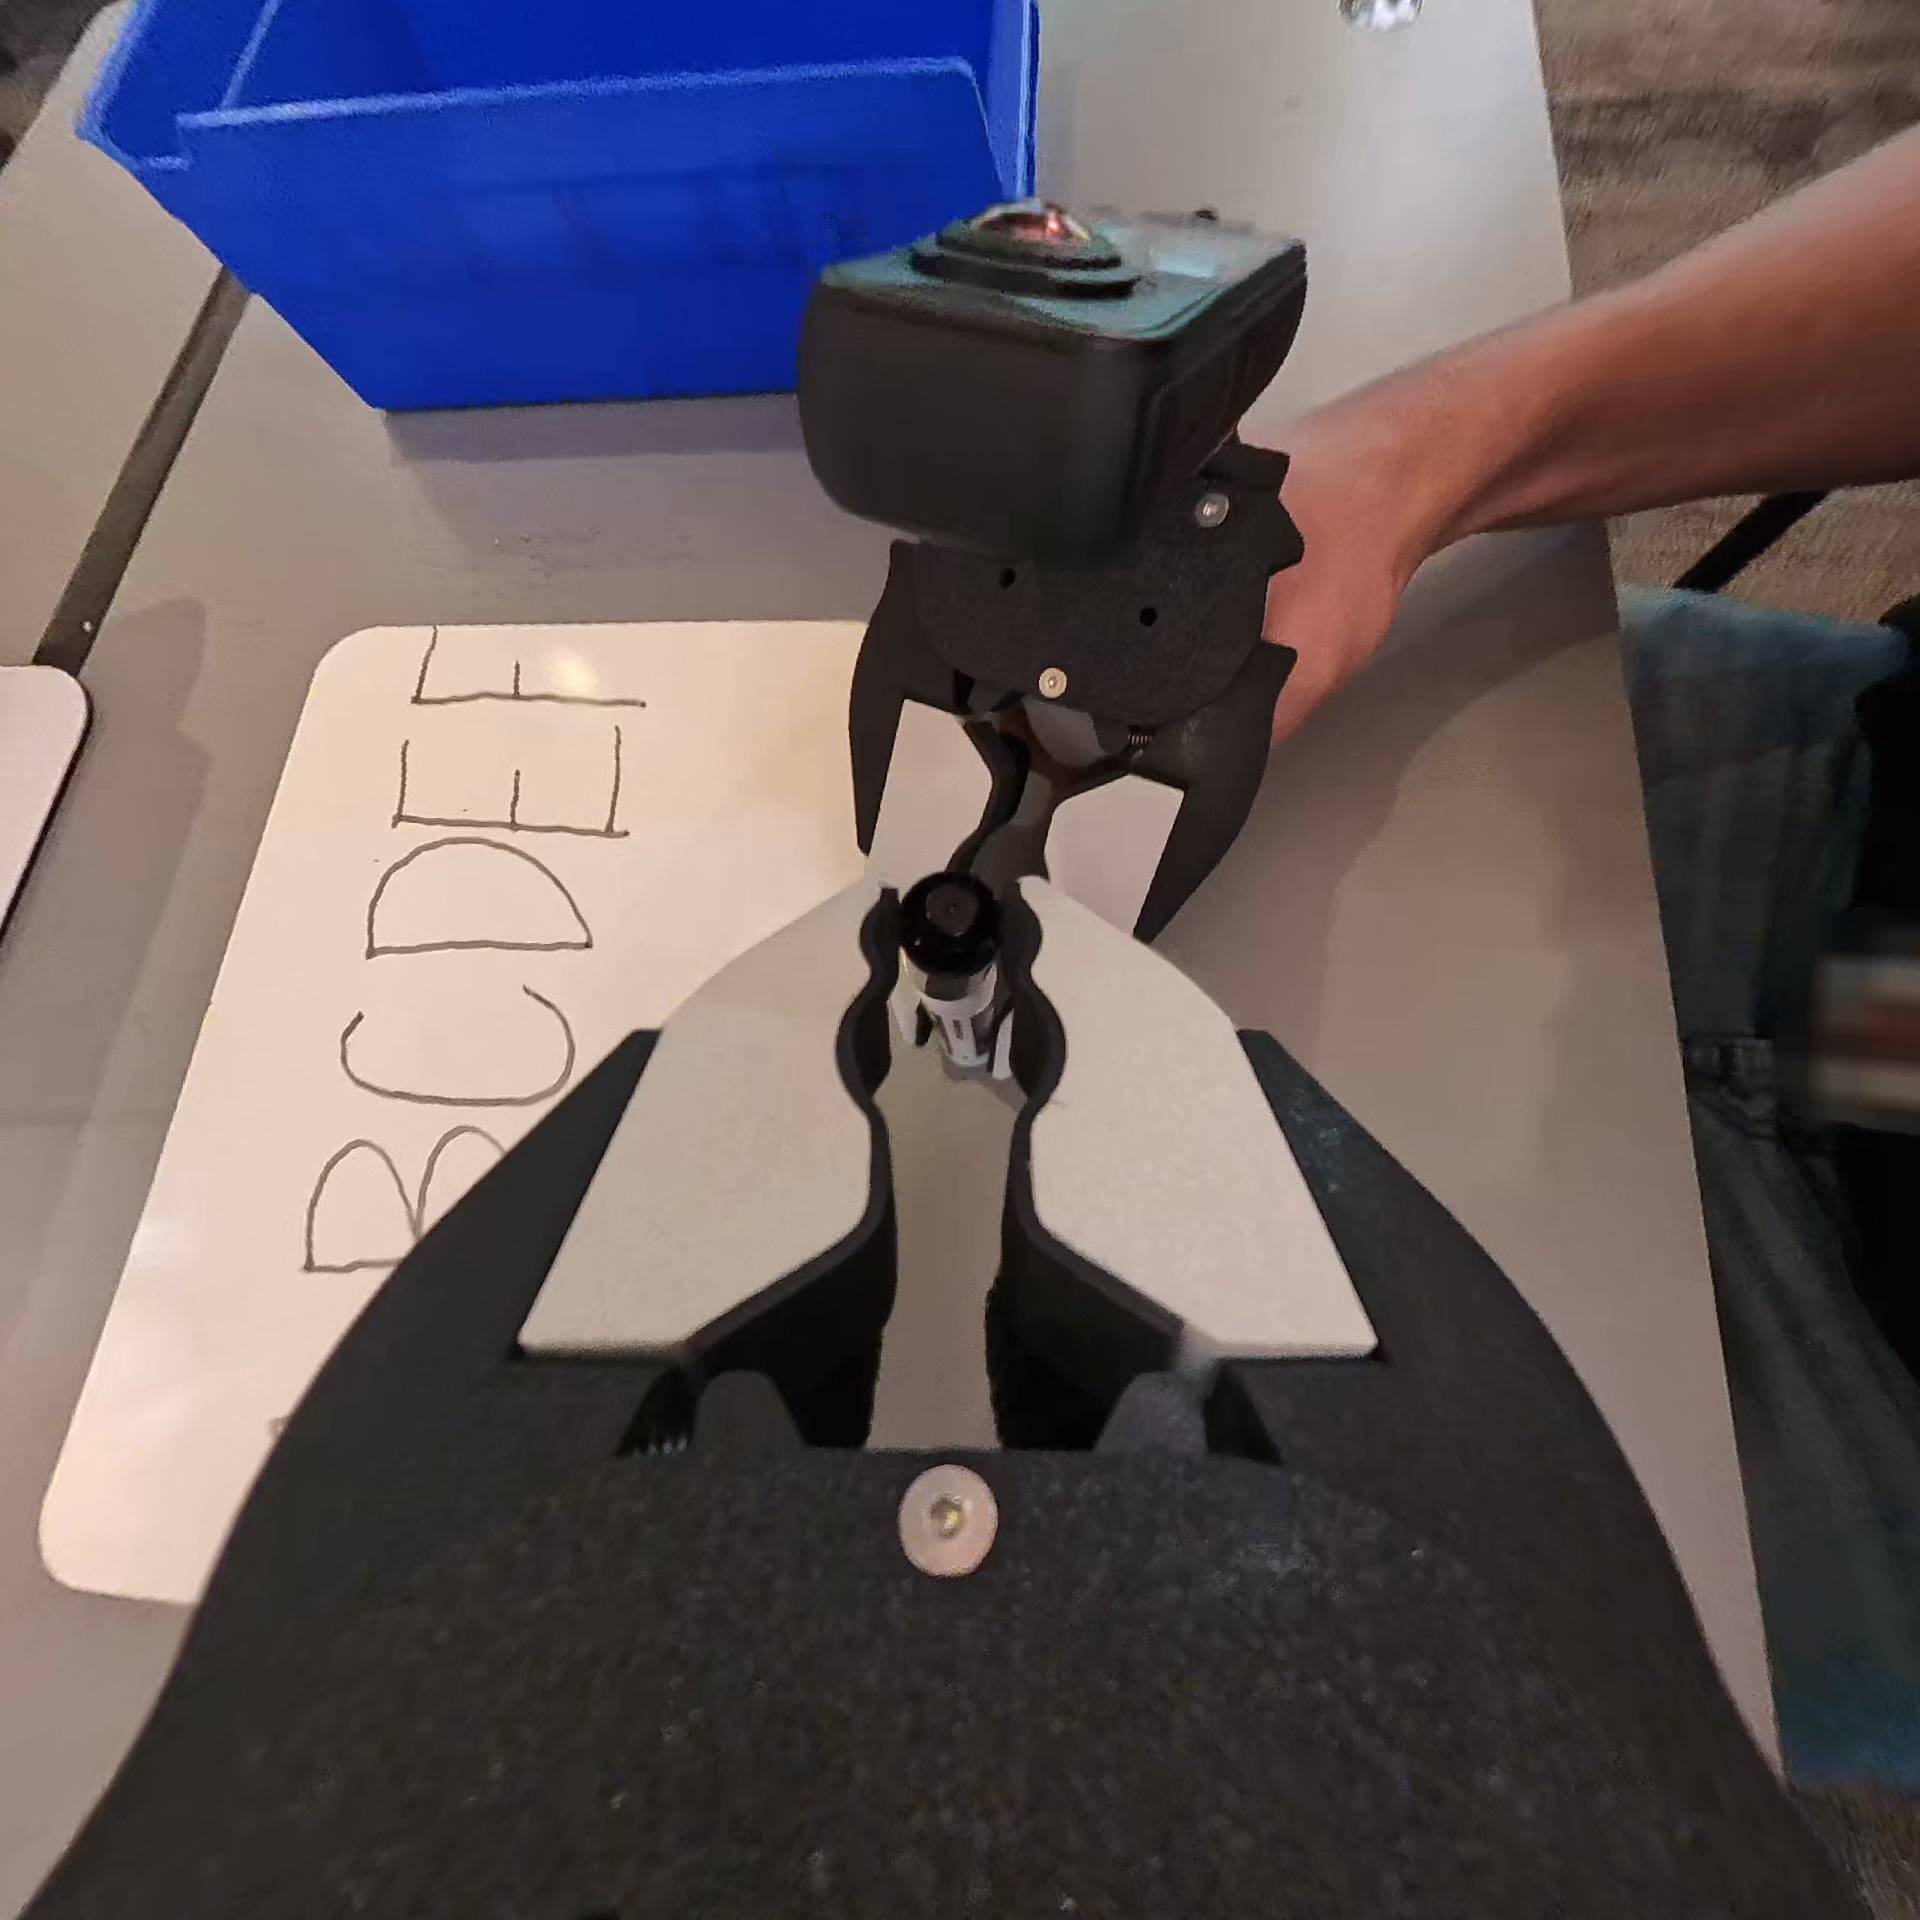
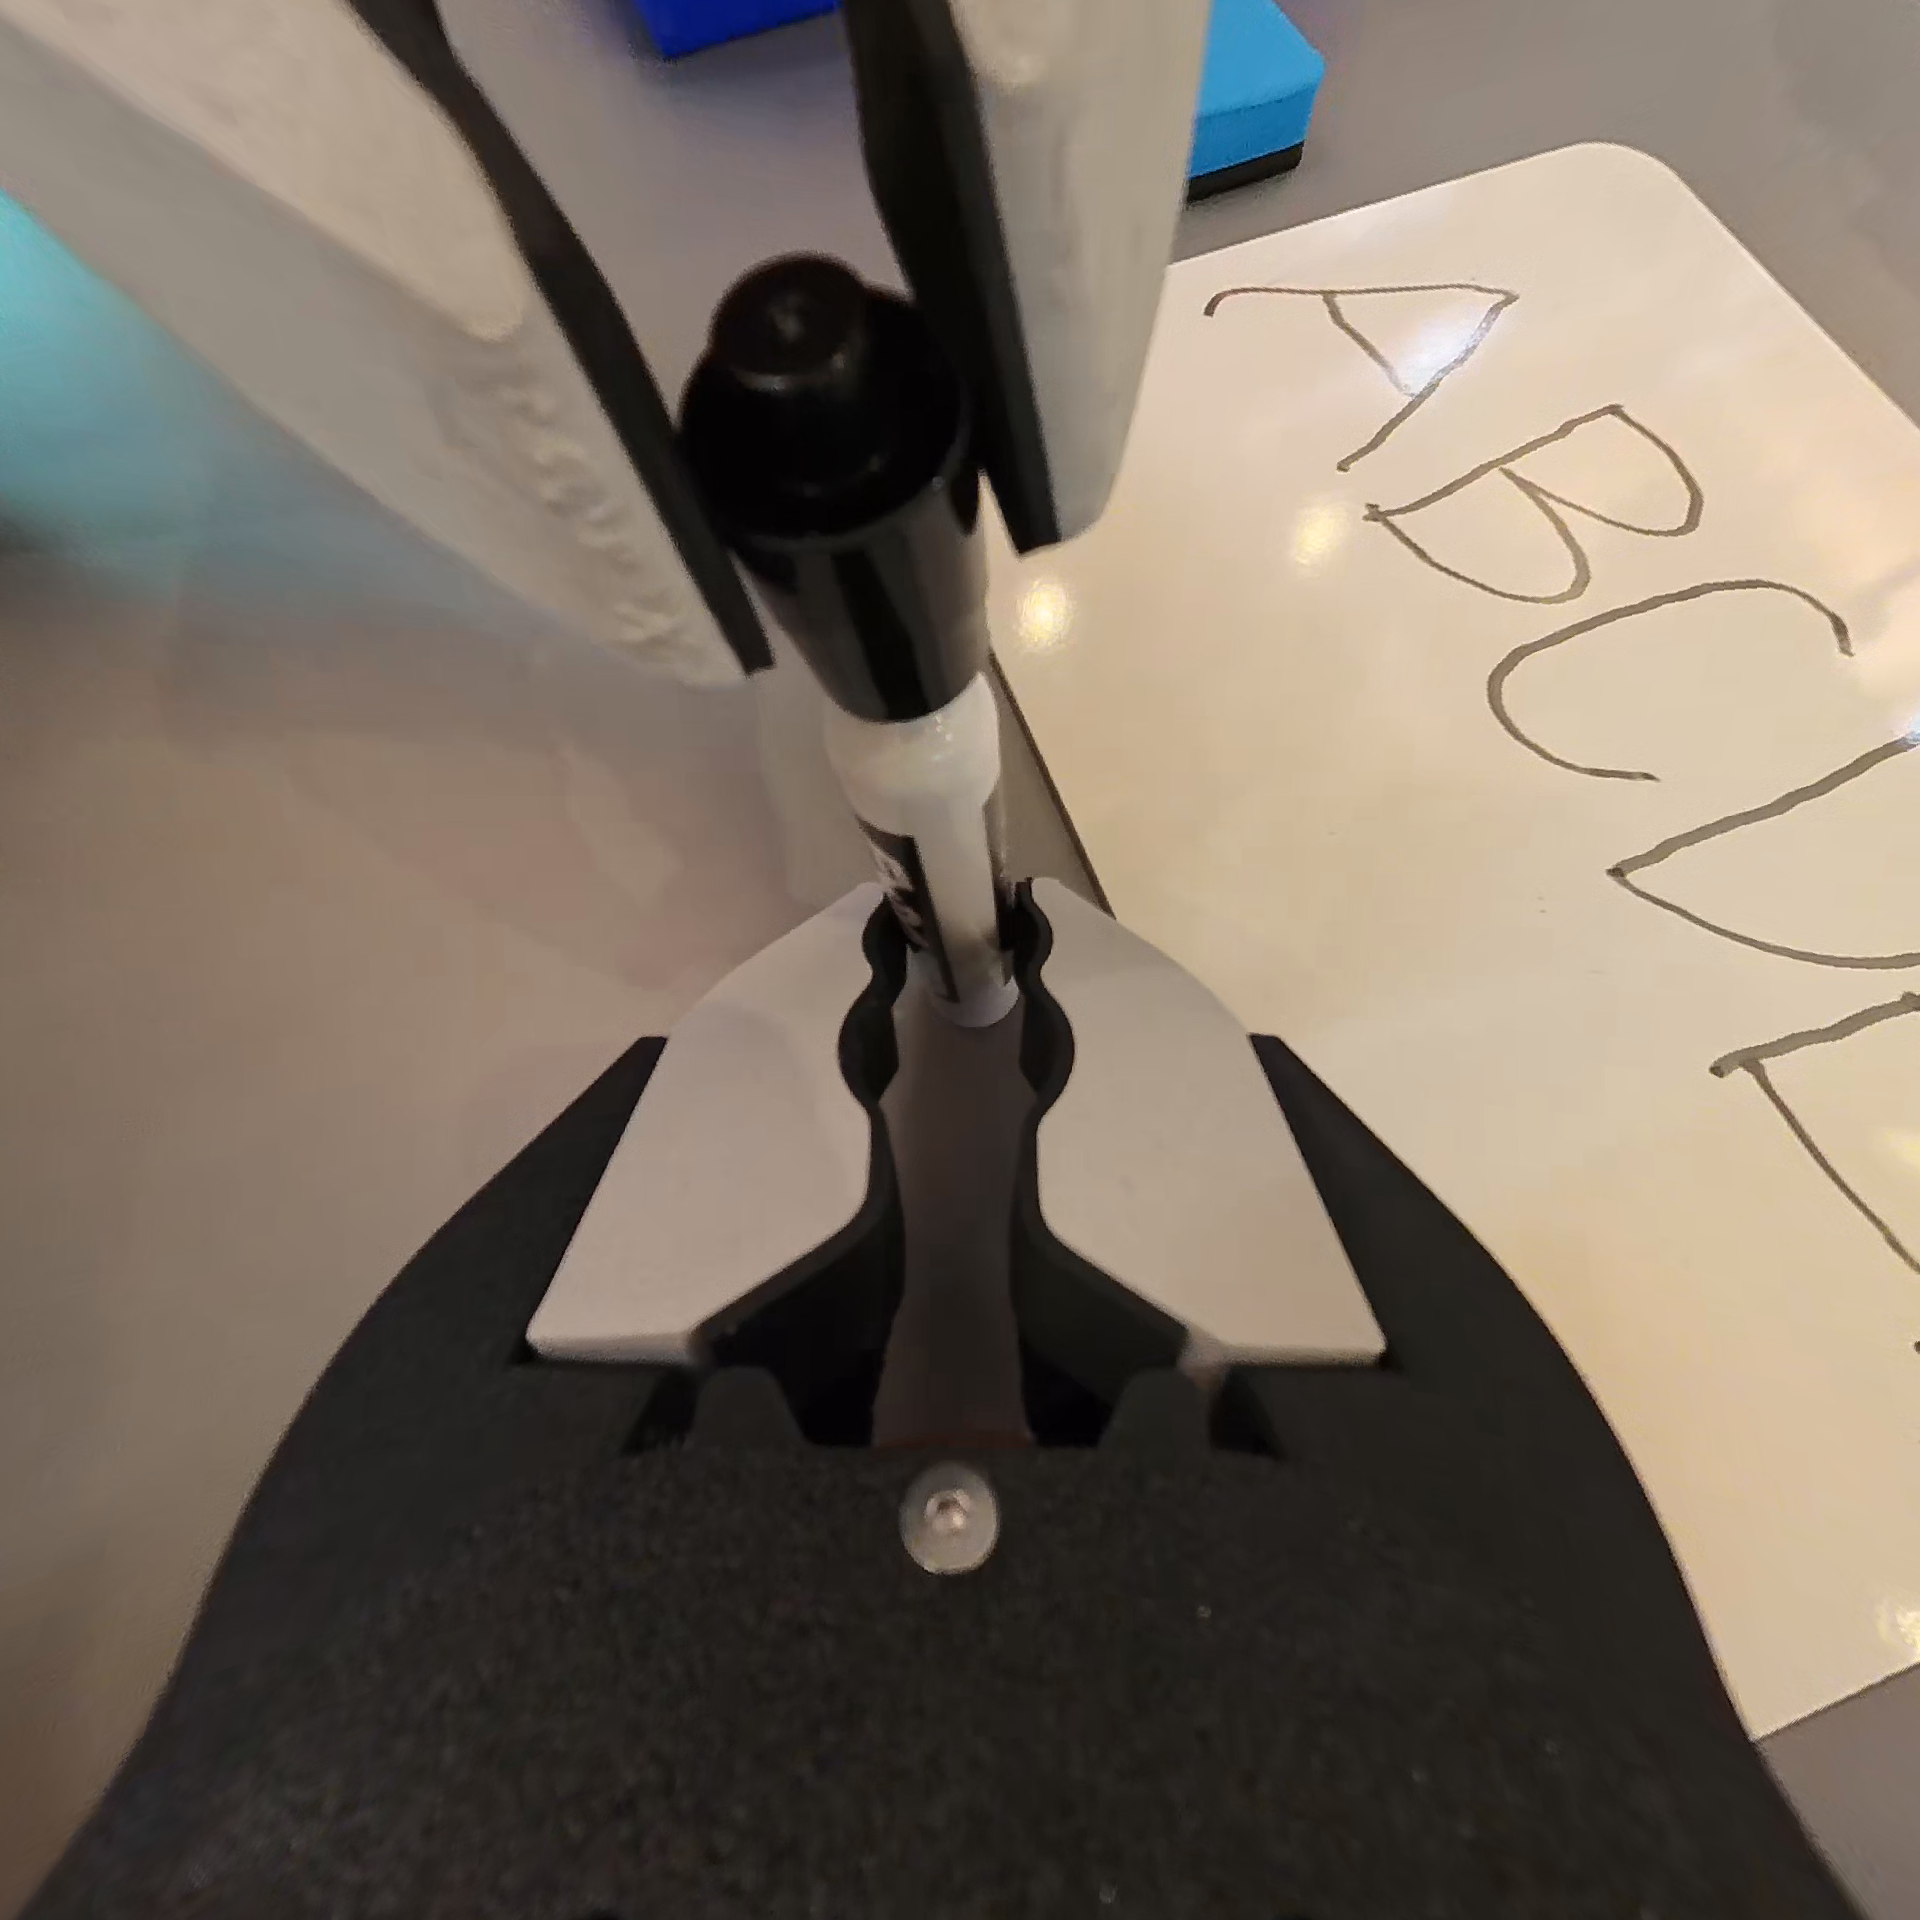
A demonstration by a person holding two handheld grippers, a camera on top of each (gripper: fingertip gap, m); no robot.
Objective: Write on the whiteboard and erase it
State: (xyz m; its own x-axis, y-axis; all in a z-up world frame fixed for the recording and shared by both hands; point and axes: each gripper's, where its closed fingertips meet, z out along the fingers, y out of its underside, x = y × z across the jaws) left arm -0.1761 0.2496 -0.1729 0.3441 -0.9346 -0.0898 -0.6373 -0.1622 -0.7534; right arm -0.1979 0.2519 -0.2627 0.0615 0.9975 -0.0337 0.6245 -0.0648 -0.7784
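Observation:
A white whiteboard [image 1: 260, 1039] lies flat on the grey table with several large black hand-written letters on it; it also shows in the right wrist view [image 2: 1351, 935]. A marker [image 1: 951, 920] with a black cap and a white barrel [image 2: 914, 748] is held between both grippers, just off the board's edge. My left gripper [image 1: 951, 914] is shut on the marker's capped end. My right gripper [image 2: 951, 914] is shut on the rear of the barrel and faces the left one [image 2: 883, 582]. A hand holds the right gripper [image 1: 992, 862]. A blue eraser [image 2: 1247, 104] lies beyond the board.
A blue plastic bin [image 1: 571, 260] stands on the table behind the whiteboard. A second white board's corner [image 1: 31, 779] shows at the left edge. The person's forearm [image 1: 1558, 395] reaches in from the right, and the table edge [image 1: 1642, 831] runs down that side.

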